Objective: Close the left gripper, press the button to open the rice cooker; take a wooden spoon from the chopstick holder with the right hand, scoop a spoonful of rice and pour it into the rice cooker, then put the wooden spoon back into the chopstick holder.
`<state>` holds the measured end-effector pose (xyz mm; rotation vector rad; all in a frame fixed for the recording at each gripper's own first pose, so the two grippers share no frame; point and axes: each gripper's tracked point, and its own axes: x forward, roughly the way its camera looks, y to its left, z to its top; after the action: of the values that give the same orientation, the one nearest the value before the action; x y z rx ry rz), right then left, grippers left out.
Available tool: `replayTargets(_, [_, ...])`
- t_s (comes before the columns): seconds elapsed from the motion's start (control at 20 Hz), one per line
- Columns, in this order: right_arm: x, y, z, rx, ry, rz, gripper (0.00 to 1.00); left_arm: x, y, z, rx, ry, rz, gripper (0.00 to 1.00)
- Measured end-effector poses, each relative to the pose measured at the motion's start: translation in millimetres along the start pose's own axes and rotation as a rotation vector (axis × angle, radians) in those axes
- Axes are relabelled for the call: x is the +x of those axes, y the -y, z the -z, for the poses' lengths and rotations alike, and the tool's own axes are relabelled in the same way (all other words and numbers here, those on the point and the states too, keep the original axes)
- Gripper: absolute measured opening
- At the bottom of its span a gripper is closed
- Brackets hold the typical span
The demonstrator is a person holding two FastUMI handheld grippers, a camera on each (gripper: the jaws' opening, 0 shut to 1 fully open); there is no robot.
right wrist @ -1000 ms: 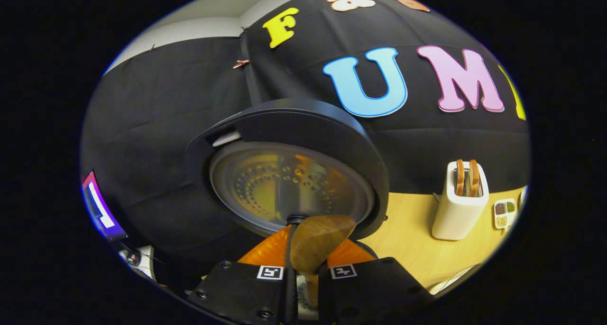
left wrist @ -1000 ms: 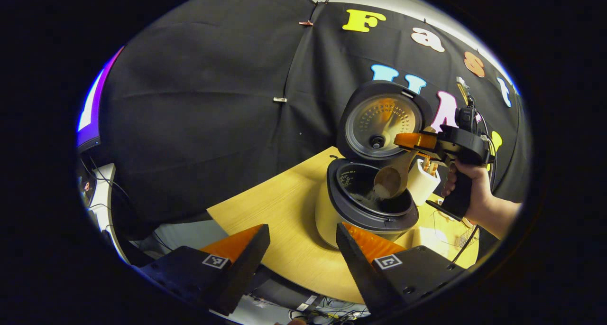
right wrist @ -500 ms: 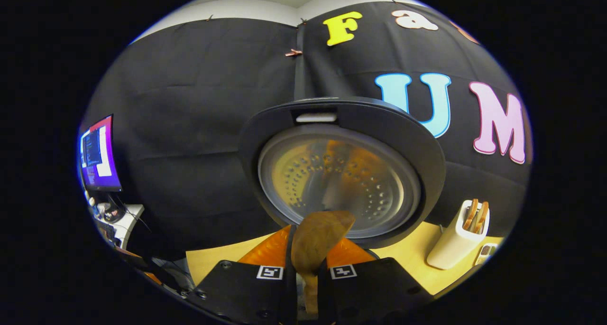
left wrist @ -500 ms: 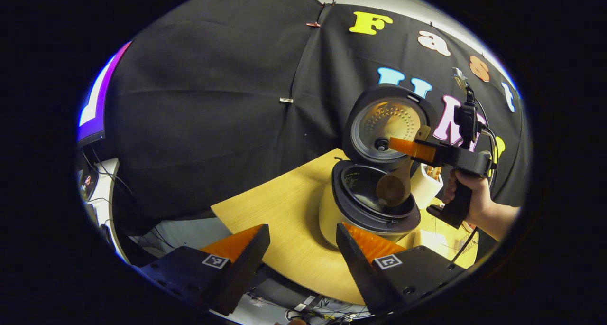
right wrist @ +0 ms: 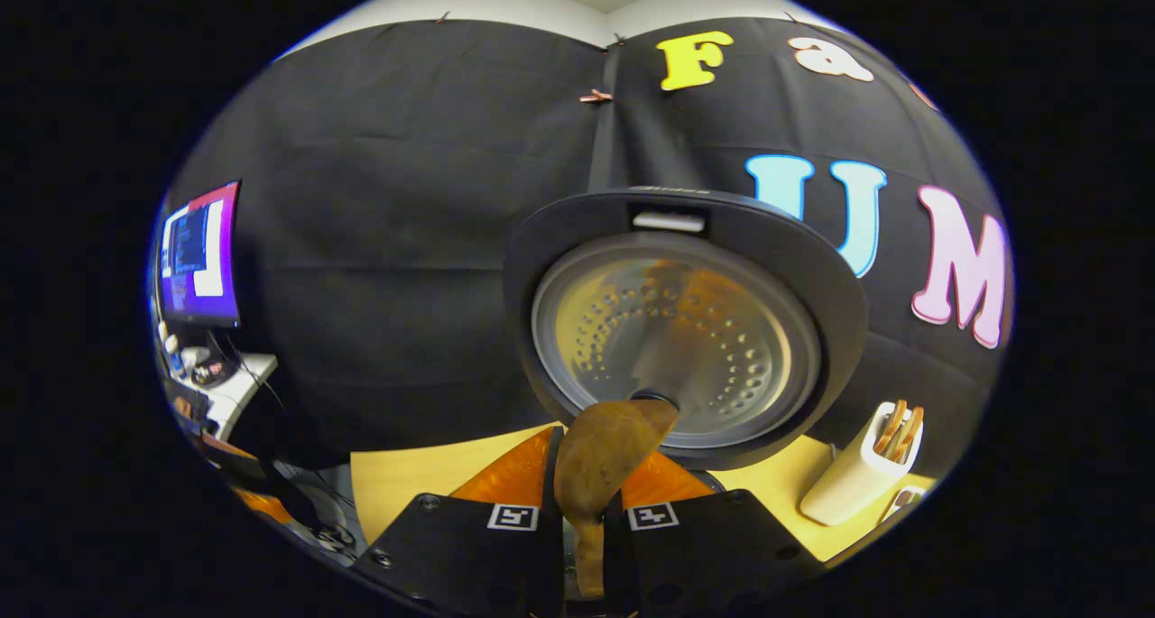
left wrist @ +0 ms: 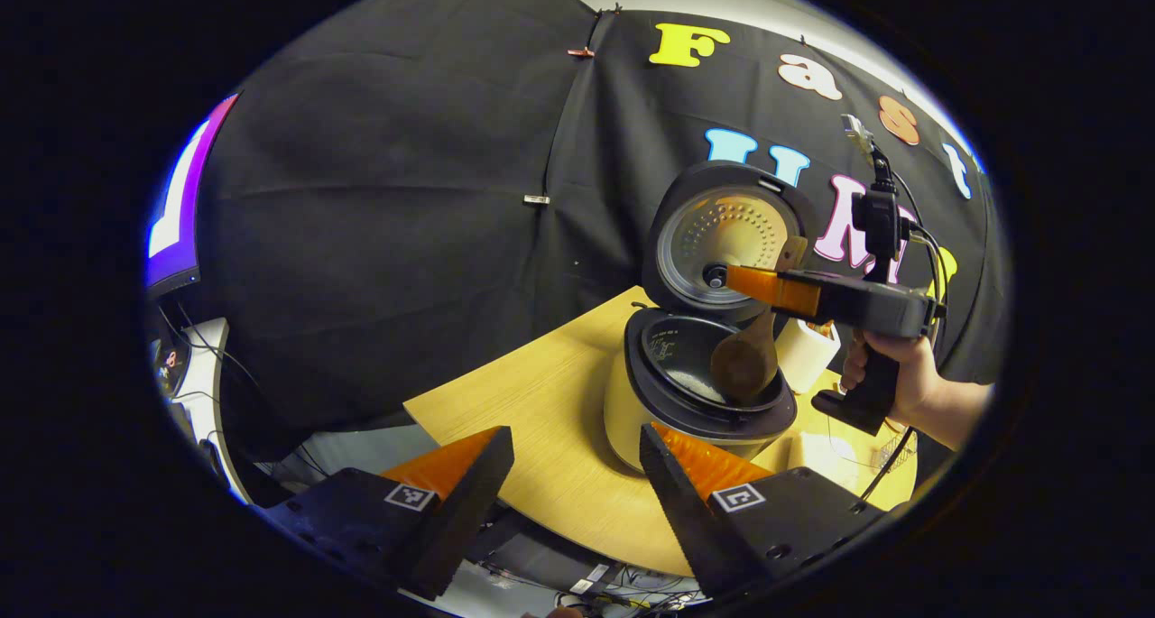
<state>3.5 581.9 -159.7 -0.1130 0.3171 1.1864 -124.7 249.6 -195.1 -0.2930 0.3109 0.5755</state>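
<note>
We see the right gripper [right wrist: 582, 510] clamped on the wooden spoon [right wrist: 603, 460], whose bowl hides the rice cooker [left wrist: 699, 392] rim below, while the left gripper [left wrist: 568, 483] stands apart.

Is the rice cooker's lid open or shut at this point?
Open. The lid stands tipped back above the rice cooker, its perforated inner plate facing forward, and the pot's dark inside shows below the wooden spoon.

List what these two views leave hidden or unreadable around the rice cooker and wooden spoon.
- Left gripper view: the spoon bowl shows its back, so whether rice remains in it cannot be told.
- Left gripper view: the chopstick holder is partly covered by the right gripper.
- Right gripper view: the rice cooker pot is hidden below the fingers; the lid shows.
</note>
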Motion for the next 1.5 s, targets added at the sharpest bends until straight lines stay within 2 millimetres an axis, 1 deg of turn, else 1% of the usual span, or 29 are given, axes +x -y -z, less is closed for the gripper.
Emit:
replayTargets(0.1, [-8, 12, -16, 0.112, 0.026, 0.033, 0.21, -3, 4, -4, 0.008, 0.011, 0.009, 0.95])
replayTargets(0.2, [-21, 35, -32, 0.217, 0.062, 0.075, 0.21, -5, 11, -6, 0.016, 0.014, 0.024, 0.95])
replayTargets(0.3, [-40, 63, -44, 0.328, 0.092, 0.129, 0.21, -4, 20, -11, 0.034, 0.021, 0.042, 0.95])
replayTargets(0.45, [-74, 115, -51, 0.486, 0.13, 0.231, 0.2, -5, 42, -20, 0.061, 0.036, 0.088, 0.95])
replayTargets(0.5, [-88, 133, -52, 0.525, 0.147, 0.268, 0.21, -4, 50, -22, 0.065, 0.039, 0.106, 0.96])
replayTargets(0.6, [-126, 173, -50, 0.563, 0.174, 0.356, 0.21, -4, 69, -24, 0.067, 0.039, 0.15, 0.95])
replayTargets(0.7, [-171, 211, -53, 0.564, 0.192, 0.448, 0.2, -2, 87, -23, 0.079, 0.033, 0.181, 0.96])
replayTargets(0.85, [-234, 263, -58, 0.552, 0.234, 0.579, 0.2, 3, 121, -22, 0.092, 0.025, 0.256, 0.96])
replayTargets(0.95, [-281, 297, -53, 0.554, 0.26, 0.675, 0.21, 8, 135, -15, 0.115, 0.003, 0.296, 0.96])
replayTargets(1.05, [-323, 325, -44, 0.594, 0.284, 0.758, 0.21, 13, 143, -12, 0.138, -0.008, 0.319, 0.96])
replayTargets(1.15, [-361, 352, -28, 0.626, 0.298, 0.839, 0.21, 18, 152, -16, 0.167, -0.01, 0.328, 0.95])
replayTargets(1.25, [-394, 376, -9, 0.654, 0.296, 0.91, 0.21, 21, 162, -23, 0.186, 0.0, 0.327, 0.95])
replayTargets(1.35, [-419, 397, 7, 0.696, 0.301, 0.963, 0.21, 22, 174, -29, 0.184, 0.011, 0.322, 0.96])
replayTargets(1.5, [-445, 427, 30, 0.745, 0.31, 1.026, 0.21, 24, 189, -30, 0.199, 0.011, 0.299, 0.95])
